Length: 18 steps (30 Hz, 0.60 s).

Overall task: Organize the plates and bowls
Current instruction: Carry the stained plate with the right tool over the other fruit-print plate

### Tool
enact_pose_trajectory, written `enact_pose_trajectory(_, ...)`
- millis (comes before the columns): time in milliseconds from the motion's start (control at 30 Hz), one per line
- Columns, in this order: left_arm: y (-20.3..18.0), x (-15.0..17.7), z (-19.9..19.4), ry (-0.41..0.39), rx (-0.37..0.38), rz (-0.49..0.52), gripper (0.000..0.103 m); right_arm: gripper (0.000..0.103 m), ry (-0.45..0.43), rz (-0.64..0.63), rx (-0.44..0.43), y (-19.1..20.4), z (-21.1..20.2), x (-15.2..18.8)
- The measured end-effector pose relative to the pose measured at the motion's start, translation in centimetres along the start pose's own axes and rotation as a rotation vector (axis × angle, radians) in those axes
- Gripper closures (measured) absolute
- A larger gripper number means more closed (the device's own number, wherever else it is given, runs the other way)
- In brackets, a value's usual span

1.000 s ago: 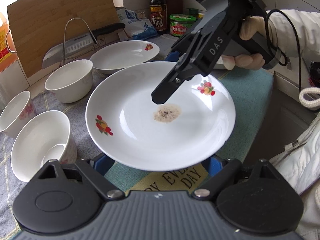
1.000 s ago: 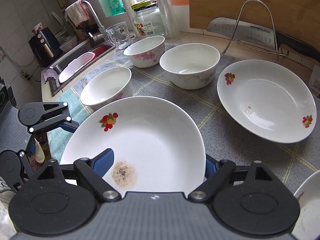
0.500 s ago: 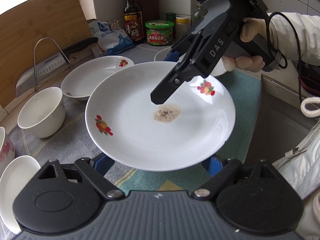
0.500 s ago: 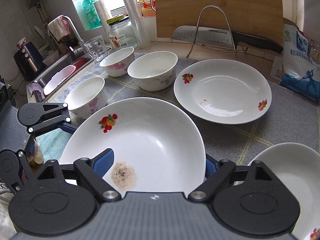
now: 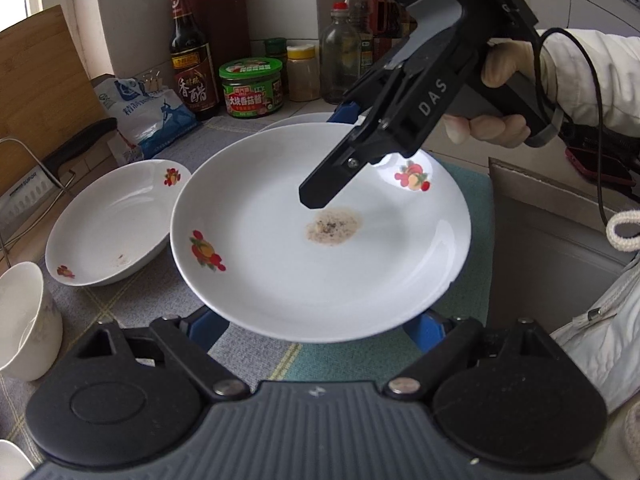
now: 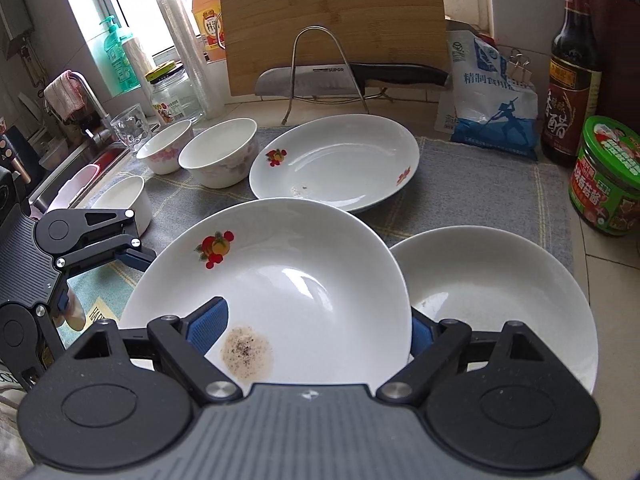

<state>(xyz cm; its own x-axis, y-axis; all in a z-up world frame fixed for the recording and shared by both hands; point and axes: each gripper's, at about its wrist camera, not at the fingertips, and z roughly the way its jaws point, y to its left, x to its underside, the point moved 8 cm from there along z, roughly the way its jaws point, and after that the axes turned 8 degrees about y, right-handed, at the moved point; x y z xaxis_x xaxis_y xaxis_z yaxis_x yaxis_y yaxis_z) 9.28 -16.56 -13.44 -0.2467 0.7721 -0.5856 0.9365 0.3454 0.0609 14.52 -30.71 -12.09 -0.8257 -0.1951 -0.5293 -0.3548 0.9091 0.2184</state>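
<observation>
Your right tongs (image 6: 316,330) grip the stained plate (image 6: 280,276) by its rim, one blue pad above and one beneath; it sits at lower centre of the right view, raised over a second plate (image 6: 500,292) at lower right. Only this view shows your left tongs (image 6: 134,256) at left, apparently spread apart and empty. The left view alone shows your gloved right hand (image 5: 500,96) at upper right. A third plate (image 6: 340,164) rests on the desk (image 6: 480,196), beside two bowls (image 6: 218,156).
</observation>
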Motion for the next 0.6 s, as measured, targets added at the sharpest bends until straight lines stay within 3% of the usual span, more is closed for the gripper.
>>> enact_pose_trajectory(600,-1.6,-5.7,4.7,-0.004,0.088,0.102,0.011,0.010,-0.039,0.141,0.089,-7.0,-3.0,2.2)
